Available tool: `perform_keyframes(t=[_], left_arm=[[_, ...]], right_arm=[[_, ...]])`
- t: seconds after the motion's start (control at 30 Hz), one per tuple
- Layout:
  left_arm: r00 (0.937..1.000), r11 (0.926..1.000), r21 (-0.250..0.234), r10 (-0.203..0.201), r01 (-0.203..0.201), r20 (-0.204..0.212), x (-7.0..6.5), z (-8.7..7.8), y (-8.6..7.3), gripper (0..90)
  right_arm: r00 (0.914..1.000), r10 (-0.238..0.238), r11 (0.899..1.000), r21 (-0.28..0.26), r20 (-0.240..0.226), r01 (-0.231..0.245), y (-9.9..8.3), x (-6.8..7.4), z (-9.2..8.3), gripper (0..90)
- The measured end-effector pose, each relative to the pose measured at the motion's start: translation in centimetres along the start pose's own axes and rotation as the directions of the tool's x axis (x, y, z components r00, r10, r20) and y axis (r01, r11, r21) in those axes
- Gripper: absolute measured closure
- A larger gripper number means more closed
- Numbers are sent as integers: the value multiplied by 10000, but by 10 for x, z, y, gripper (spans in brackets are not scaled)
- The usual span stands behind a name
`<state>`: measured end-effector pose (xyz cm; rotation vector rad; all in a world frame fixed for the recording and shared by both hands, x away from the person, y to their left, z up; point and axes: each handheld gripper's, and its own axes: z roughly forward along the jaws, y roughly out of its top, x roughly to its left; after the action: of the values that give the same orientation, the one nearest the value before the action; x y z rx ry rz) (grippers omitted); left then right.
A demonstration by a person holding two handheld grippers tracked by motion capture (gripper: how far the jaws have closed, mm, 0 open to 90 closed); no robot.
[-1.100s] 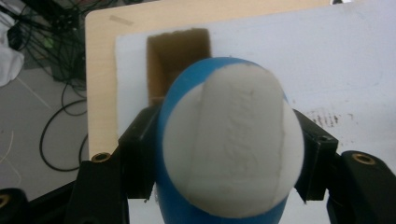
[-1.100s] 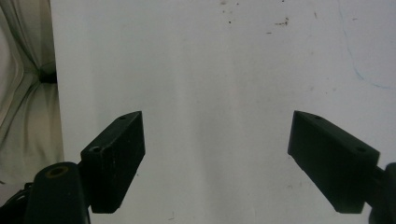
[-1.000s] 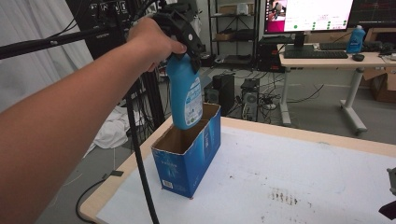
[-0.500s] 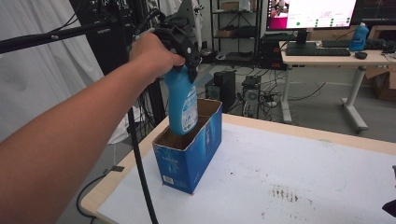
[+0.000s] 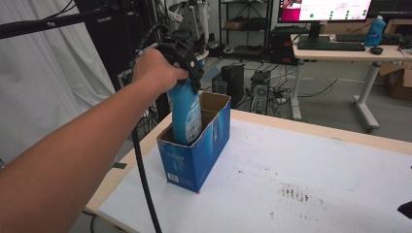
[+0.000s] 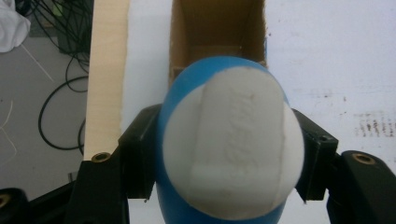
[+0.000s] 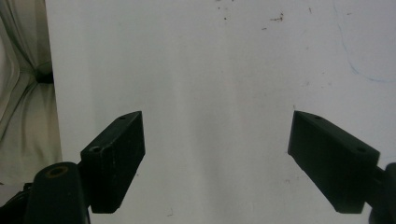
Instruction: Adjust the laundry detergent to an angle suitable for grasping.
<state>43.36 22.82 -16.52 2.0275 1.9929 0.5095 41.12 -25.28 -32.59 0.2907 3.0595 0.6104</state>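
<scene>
In the high view, the person's left hand [image 5: 154,72] reaches in from the lower left of the frame and holds the left tool [image 5: 187,65] at upper centre-left, pointing down. Its jaws are closed on the upper part of a blue bottle [image 5: 185,114], which stands upright with its lower end inside an open blue box [image 5: 194,145]. The box sits left of centre on the white surface [image 5: 301,184], close to the surface's left edge, its flaps open at the top. A black cable [image 5: 143,174] hangs from the tool down past the box's left side to the bottom of the frame.

In the left gripper view, the bottle [image 6: 229,144] fills the centre and bottom of the frame, its white cap end facing the camera, with a black jaw pressed against each side. Beyond it, at top centre, the brown inside of the box [image 6: 217,28] is visible, directly under the bottle. The pale wooden edge of the surface [image 6: 105,70] runs down the left.

In the right gripper view, the right tool [image 7: 217,158] has its jaws spread wide apart at lower left and lower right, with nothing between them, over the bare white surface [image 7: 210,60], which bears a few dark specks near the top.
</scene>
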Motion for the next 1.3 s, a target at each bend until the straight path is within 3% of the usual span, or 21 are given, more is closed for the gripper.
perform_keyframes(t=[0.6, 0.87, 1.3], left_arm=[[9994, 9989, 344, 311, -317, 165, 0, 61, -23, 379], [9995, 9989, 388, 255, -261, 163, 1, 76, -30, 379], [9984, 9959, 707, 553, -562, 144, -2, 95, -37, 379]], right_arm=[[9999, 112, 9997, 232, -37, -111, 2, -1, 4, 187], [9999, 163, 9996, 236, -22, -162, 1, -2, 4, 187], [9998, 185, 9994, 288, -43, -184, 1, -2, 5, 186]])
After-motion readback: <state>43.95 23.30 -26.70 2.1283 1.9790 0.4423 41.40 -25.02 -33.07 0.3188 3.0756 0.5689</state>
